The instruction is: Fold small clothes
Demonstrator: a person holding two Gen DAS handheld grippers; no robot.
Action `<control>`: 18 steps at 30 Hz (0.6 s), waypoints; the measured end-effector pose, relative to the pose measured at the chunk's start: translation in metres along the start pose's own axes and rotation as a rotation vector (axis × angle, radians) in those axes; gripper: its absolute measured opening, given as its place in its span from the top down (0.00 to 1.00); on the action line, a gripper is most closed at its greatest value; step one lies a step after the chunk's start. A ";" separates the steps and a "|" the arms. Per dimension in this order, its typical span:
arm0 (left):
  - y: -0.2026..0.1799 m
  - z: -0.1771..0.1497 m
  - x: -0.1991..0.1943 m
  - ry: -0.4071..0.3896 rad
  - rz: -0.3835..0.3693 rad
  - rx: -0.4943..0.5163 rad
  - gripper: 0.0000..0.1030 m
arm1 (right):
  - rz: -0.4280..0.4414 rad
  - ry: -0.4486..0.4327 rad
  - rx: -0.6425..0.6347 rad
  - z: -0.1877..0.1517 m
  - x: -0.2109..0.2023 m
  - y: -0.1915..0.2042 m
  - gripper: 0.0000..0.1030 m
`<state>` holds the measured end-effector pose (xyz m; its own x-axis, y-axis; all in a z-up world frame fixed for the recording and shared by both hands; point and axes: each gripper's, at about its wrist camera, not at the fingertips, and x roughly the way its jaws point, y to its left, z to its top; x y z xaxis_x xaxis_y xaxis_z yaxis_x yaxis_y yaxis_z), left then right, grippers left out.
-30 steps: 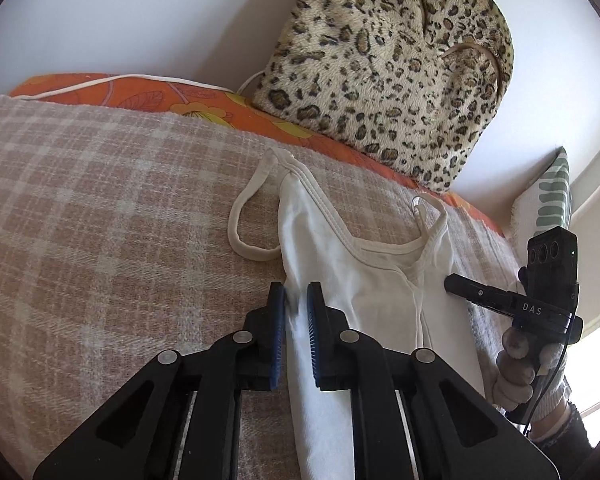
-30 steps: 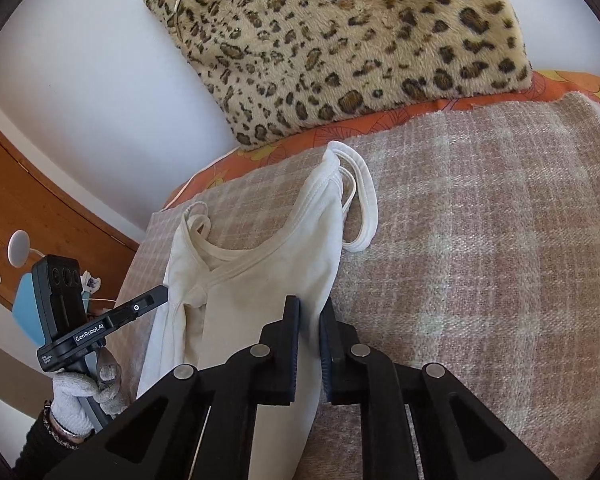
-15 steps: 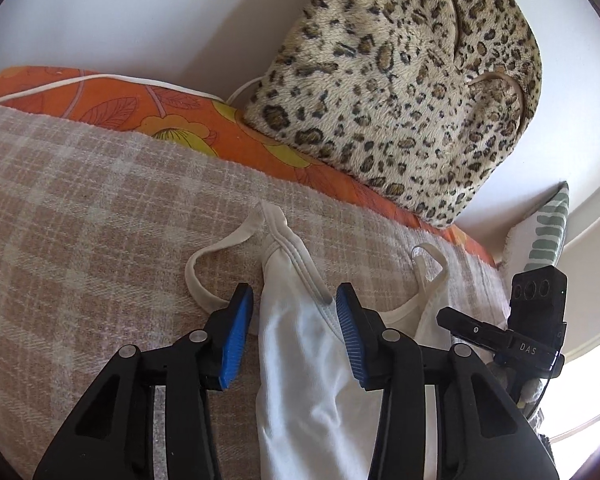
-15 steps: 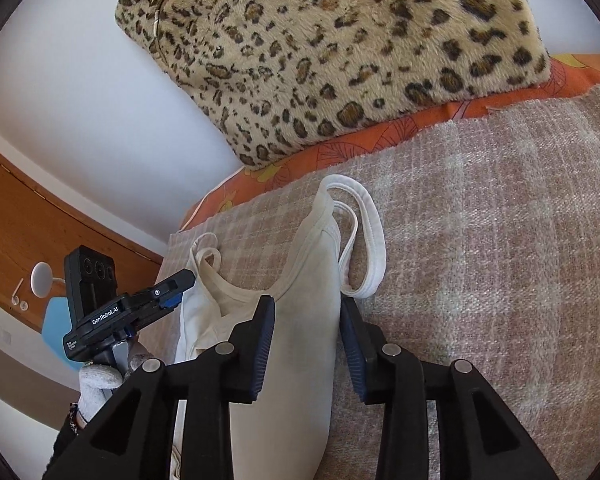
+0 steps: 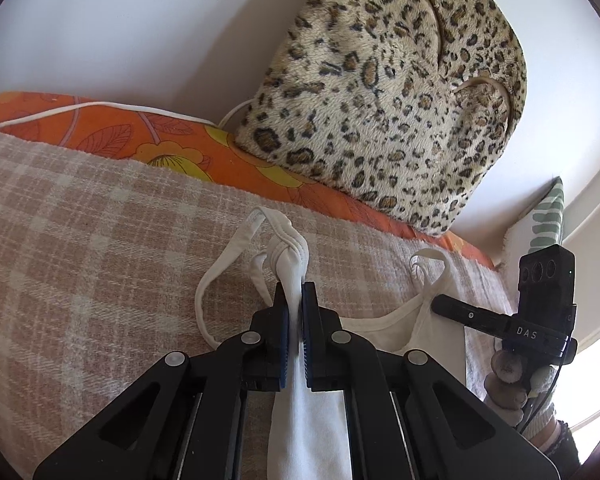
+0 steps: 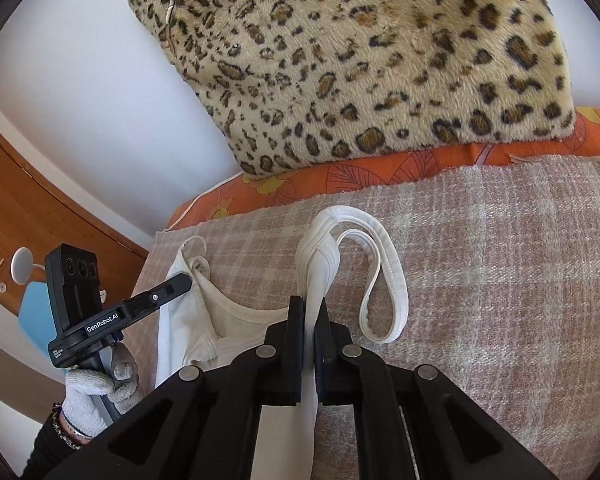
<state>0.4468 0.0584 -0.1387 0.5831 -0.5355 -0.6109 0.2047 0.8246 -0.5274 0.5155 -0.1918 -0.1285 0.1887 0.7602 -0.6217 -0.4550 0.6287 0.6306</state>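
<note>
A white tank top lies on the pink plaid blanket, straps toward the far edge. My left gripper is shut on the top's left shoulder, just below its bunched strap. My right gripper is shut on the top's right shoulder, with the strap loop lying to the right. Each gripper shows in the other view: the right gripper at the top's far strap, the left gripper likewise.
A leopard-print cushion leans on the white wall behind an orange floral sheet. A green-patterned pillow sits far right. A wooden door and blue chair stand beyond the bed's left edge.
Both grippers moved forward to the shoulders of the tank top. They opened half a second ago and have now shut on the fabric just below the straps.
</note>
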 end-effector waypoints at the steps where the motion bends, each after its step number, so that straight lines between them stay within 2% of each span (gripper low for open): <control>1: -0.002 0.001 -0.003 -0.006 -0.003 0.002 0.96 | 0.004 -0.003 -0.005 0.001 -0.003 0.002 0.98; 10: -0.023 0.003 -0.042 -0.061 -0.014 0.048 0.96 | 0.018 -0.041 -0.049 -0.001 -0.035 0.029 0.98; 18: -0.044 -0.015 -0.079 -0.087 -0.023 0.098 0.96 | 0.007 -0.076 -0.100 -0.017 -0.077 0.054 0.99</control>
<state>0.3800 0.0617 -0.0762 0.6428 -0.5400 -0.5433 0.2919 0.8284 -0.4780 0.4615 -0.2197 -0.0546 0.2494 0.7772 -0.5778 -0.5406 0.6067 0.5828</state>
